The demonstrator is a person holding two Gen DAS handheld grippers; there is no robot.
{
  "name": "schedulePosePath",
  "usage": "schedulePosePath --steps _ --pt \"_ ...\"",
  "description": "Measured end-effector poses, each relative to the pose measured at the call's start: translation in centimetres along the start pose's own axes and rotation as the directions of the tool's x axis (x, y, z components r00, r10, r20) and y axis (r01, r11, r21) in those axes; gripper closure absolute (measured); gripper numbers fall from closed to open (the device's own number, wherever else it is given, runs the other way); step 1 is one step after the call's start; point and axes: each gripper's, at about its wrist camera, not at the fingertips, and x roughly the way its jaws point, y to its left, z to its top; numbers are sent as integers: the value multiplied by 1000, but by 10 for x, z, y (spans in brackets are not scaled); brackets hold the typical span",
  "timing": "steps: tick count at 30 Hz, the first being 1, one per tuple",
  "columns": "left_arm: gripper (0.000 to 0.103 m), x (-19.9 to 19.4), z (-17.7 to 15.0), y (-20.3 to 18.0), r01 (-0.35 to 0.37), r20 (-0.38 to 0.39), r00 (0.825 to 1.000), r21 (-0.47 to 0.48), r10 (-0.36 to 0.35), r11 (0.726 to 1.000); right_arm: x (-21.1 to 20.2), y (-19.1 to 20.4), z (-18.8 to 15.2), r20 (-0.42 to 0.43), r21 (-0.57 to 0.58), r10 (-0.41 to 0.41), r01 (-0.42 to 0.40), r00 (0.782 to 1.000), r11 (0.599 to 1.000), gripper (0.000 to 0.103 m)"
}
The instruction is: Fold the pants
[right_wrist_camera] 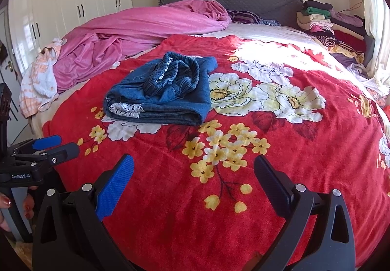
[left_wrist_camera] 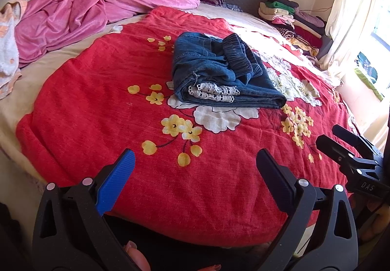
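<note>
"GenRobot.AI" is printed in white on the left gripper (right_wrist_camera: 59,145); the right gripper (left_wrist_camera: 326,137) reads "DAS". Both hang over the near edge of the bed (left_wrist_camera: 61,56), fingers spread wide and empty. The pants (right_wrist_camera: 158,90), blue denim with a gathered elastic waistband and white lace trim, lie folded into a thick bundle mid-bed on the red floral blanket (right_wrist_camera: 268,198), a plush weave.
</note>
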Motion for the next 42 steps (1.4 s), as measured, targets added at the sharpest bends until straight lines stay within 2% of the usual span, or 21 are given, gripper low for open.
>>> schedulePosePath --steps 42 --pt "10 -2 1 1 -9 0 1000 1 9 1000 0 -1 0 0 -2 -5 5 1000 1000 5"
